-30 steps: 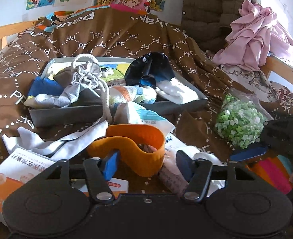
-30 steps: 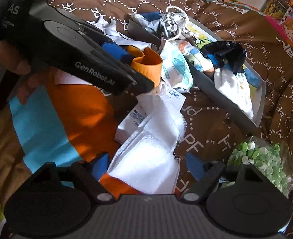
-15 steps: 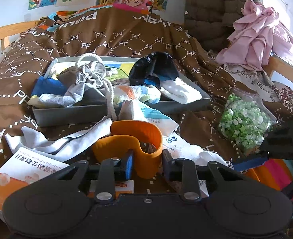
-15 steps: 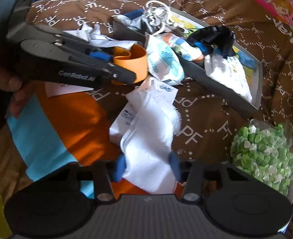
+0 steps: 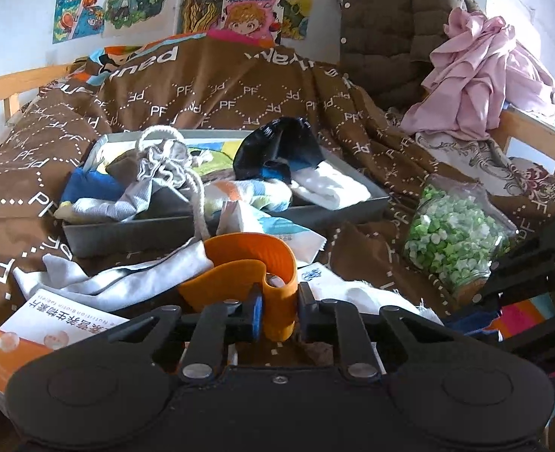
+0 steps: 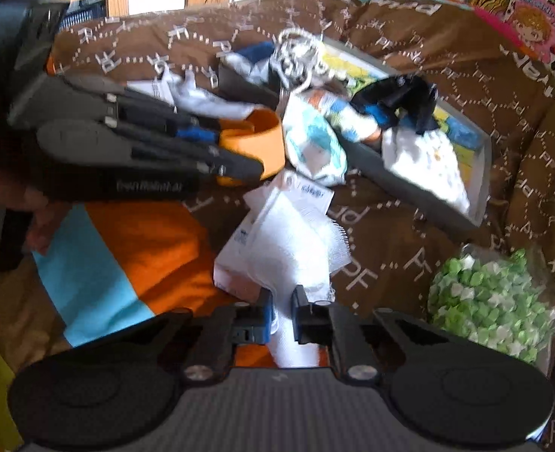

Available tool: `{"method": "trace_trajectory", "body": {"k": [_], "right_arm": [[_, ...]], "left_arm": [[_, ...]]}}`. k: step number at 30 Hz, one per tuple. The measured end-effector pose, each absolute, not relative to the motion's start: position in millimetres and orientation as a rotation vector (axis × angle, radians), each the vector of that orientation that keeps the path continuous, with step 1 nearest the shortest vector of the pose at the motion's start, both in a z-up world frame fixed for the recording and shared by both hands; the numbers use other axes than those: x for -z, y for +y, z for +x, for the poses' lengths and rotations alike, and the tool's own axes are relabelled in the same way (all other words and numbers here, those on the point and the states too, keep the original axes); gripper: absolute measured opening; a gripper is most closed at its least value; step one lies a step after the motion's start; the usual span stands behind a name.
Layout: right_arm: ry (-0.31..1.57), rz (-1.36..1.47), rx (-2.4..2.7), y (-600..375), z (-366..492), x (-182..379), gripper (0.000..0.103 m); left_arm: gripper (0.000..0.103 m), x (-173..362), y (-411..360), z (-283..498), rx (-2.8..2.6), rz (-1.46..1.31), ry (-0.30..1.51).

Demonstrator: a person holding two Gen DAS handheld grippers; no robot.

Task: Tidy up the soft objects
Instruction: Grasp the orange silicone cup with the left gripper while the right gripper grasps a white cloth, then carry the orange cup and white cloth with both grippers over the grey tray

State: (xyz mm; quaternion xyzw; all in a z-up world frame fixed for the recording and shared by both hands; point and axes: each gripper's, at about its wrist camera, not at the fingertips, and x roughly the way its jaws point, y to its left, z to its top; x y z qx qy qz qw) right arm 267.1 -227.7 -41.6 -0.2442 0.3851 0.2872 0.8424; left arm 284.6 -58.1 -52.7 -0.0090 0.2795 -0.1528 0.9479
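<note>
An orange elastic band (image 5: 247, 260) lies looped on the brown blanket in front of the grey tray (image 5: 134, 233). My left gripper (image 5: 279, 310) is closing, and its pads press the band's near fold from both sides. To the right lies a frayed white gauze cloth (image 6: 292, 241) on a paper packet. My right gripper (image 6: 282, 314) is closing too, with its pads pinching the near end of that cloth. The tray holds a grey drawstring bag (image 5: 160, 169), a black cloth (image 5: 277, 147), white socks (image 5: 330, 184) and other fabrics.
A clear bag of green and white paper stars (image 5: 450, 241) sits at the right. An orange and white box (image 5: 43, 335) and a grey-white cloth (image 5: 119, 278) lie at the left. A tissue pack (image 5: 277, 226) leans on the tray. Pink clothing (image 5: 477, 79) hangs over the wooden bed rail.
Both pairs of jaws went from wide open to nearly together. The left ones closed on the orange band's fold, the right ones on the white cloth's near end.
</note>
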Motion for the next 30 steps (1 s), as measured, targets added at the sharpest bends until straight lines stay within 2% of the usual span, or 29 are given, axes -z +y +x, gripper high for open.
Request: {"method": "trace_trajectory", "body": {"k": [17,30], "right_arm": [[0.625,-0.452,-0.536,-234,249,10,0.01],[0.381,-0.279,-0.517,-251,187,-50,0.01]], "left_arm": [[0.018,27,-70,240,0.321,-0.032,0.531],[0.018,-33,-73,163,0.249,-0.065,0.362]]}}
